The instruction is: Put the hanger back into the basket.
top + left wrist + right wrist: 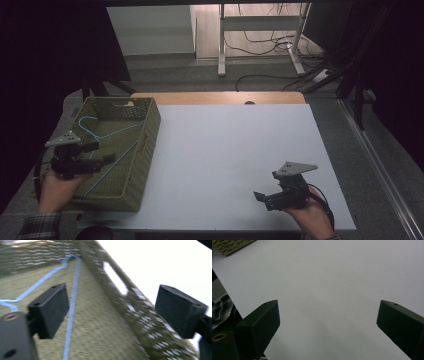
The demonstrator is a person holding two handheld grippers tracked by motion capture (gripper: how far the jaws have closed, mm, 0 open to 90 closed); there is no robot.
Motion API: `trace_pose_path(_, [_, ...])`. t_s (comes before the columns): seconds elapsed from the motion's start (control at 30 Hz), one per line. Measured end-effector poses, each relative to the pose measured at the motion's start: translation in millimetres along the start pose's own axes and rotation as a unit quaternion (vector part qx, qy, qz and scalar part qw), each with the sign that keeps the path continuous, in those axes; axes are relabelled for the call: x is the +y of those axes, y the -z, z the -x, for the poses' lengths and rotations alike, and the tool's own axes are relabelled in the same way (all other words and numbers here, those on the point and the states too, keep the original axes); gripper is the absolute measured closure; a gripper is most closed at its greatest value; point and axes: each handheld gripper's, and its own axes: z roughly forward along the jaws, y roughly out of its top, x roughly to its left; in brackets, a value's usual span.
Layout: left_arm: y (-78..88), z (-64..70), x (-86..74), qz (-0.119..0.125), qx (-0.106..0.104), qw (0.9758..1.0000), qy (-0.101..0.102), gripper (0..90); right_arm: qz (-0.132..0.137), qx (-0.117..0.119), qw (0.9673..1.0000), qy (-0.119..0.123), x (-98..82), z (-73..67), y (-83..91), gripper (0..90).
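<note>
Two grippers, one in each of your hands, both with jaws spread wide and nothing between the pads. Your left hand (pixel 57 189) comes in at the bottom left of the high view, checked cuff showing, palm under the tool; the left gripper (pixel 102 159) is held roughly level over the near left side of the green woven basket (pixel 145 135), jaws pointing across the basket toward the white table top (pixel 225 155). Seen from the left gripper view, its jaws straddle the basket's long wall with the handle slot (pixel 115 278); that view is motion-blurred. The blue clothes hanger (pixel 107 131) lies inside the basket, on its floor, free of both pads; its hooked end (pixel 71 258) sits toward the far wall. Your right hand (pixel 312 212) rests at the near right part of the table, well apart from the basket. The right gripper (pixel 261 196) tilts down and leftward, low over bare white surface.
</note>
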Motion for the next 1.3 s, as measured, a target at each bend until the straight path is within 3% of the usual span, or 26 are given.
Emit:
trace_pose_path(0.17, [-1.0,24.0,-4.9,0.001,-0.037,0.9993,-0.004,5.6,-0.001,-0.011,0.9999,-0.013,-4.5,3.1,4.8,0.9])
trace_pose_path(0.43, [-5.3,55.6,-19.5,-0.001,-0.061,0.9975,-0.035,2.7,0.002,-0.044,0.9989,-0.019,-11.2,3.5,13.8,0.0])
trace_pose_path(0.8, [-16.9,81.6,-33.5,-0.02,-0.047,0.9956,-0.078,0.0,0.02,-0.078,0.996,-0.038,-24.0,8.7,26.7,0.0])
trace_pose_path(1.1, [-25.8,88.6,-46.7,-0.04,-0.041,0.9947,-0.086,0.0,0.016,-0.094,0.9943,-0.046,-34.5,11.9,31.7,0.0])
trace_pose_path(1.3, [-27.6,88.9,-48.5,-0.039,-0.032,0.9945,-0.092,0.0,0.009,-0.102,0.9938,-0.044,-39.6,11.4,31.9,0.0])
